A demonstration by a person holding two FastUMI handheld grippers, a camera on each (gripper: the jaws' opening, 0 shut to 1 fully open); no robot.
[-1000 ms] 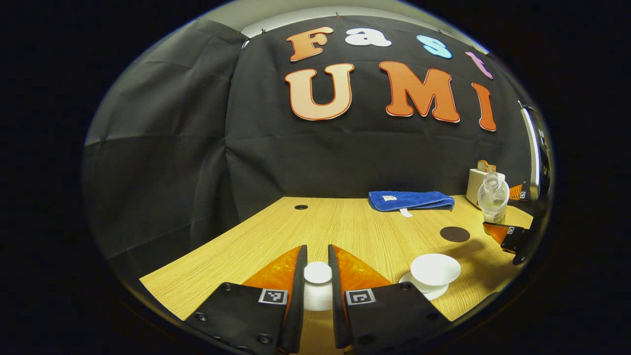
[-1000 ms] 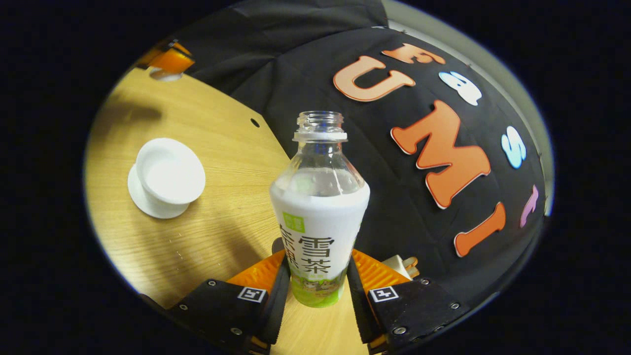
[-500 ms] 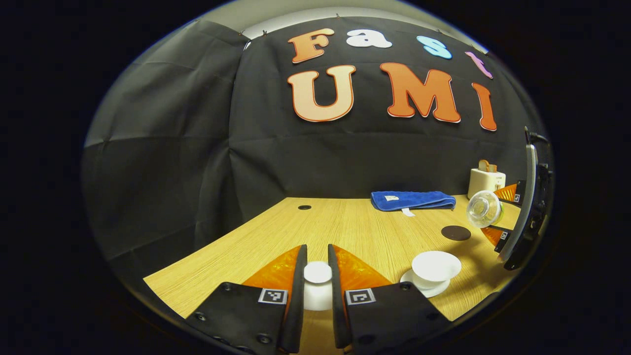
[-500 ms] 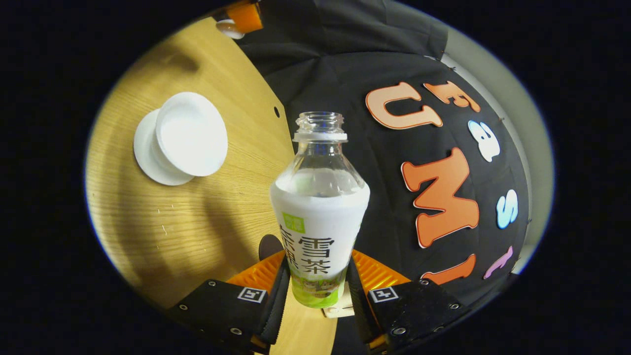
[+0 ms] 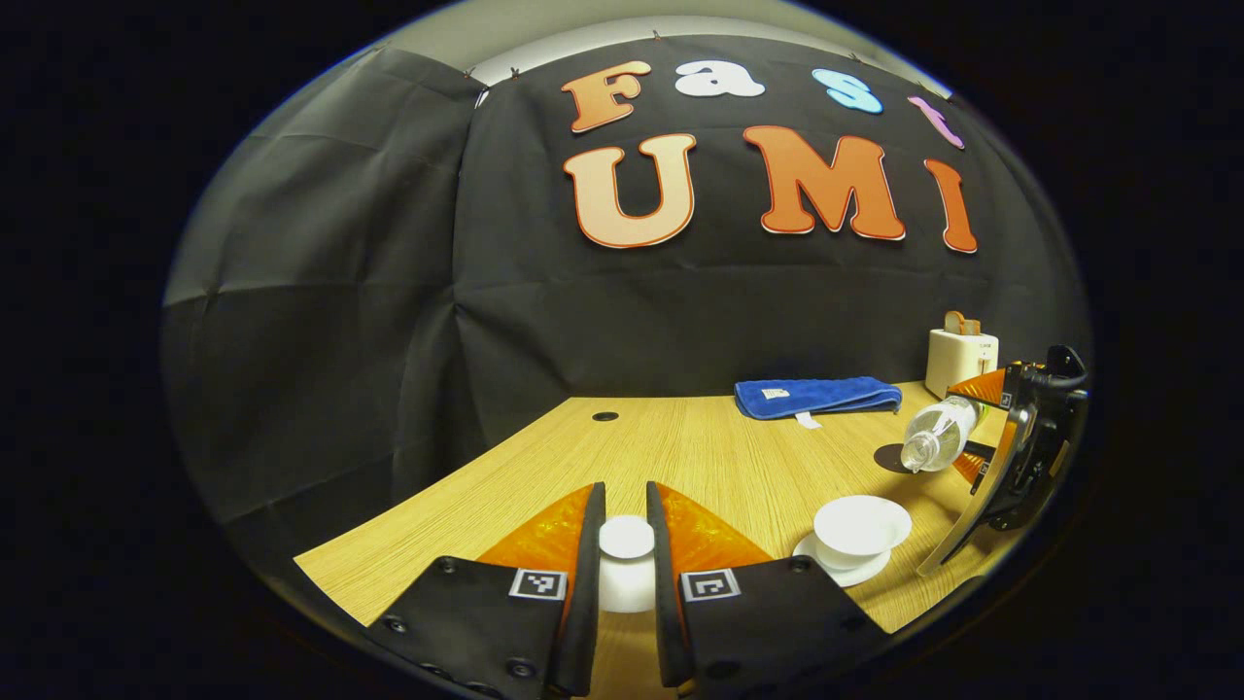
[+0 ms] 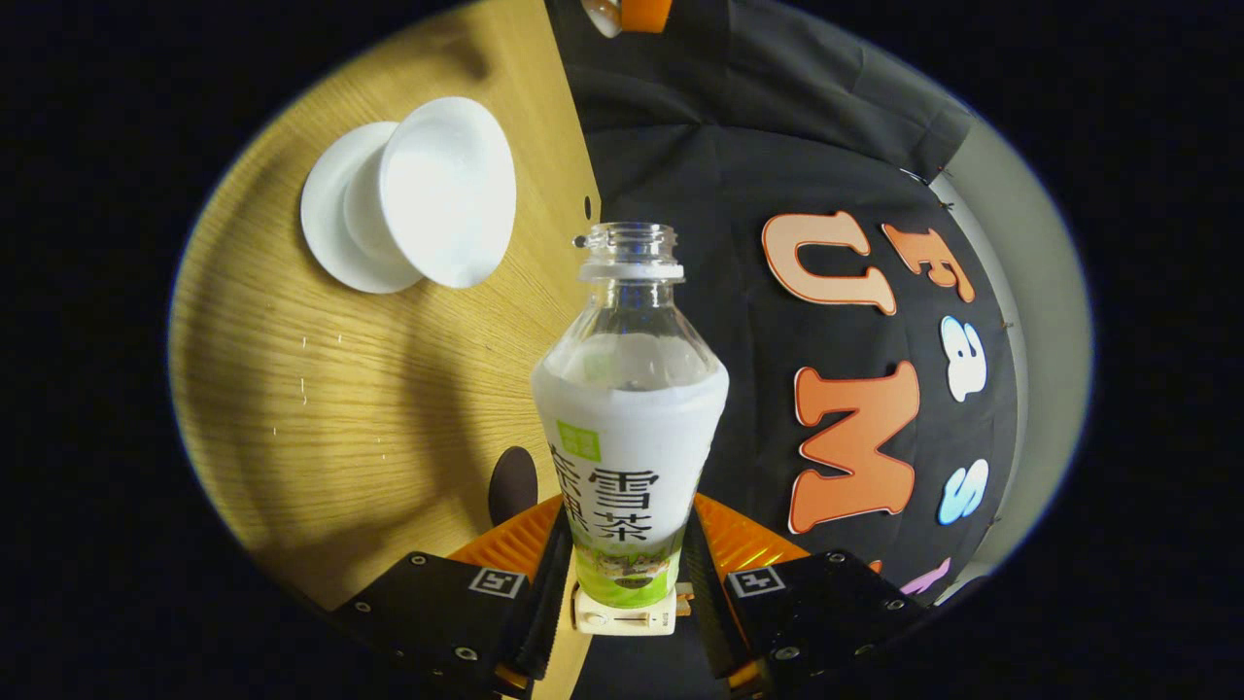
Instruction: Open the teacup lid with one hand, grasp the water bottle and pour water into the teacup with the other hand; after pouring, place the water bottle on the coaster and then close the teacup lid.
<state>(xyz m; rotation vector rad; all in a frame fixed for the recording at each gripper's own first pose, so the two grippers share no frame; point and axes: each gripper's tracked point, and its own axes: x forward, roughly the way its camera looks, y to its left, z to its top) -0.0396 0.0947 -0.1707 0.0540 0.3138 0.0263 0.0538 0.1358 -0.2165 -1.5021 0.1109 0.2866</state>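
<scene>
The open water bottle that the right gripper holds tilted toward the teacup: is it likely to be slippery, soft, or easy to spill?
The water bottle looks like thin clear plastic, so it may dent under the right gripper. Its glossy label sleeve could be a little slippery. It has no cap and leans toward the teacup, so water would probably run out with slightly more tilt.

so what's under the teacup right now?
A white saucer sits under the teacup, on the wooden table. The cup is uncovered and looks empty. Its base and the saucer's centre are hidden.
</scene>
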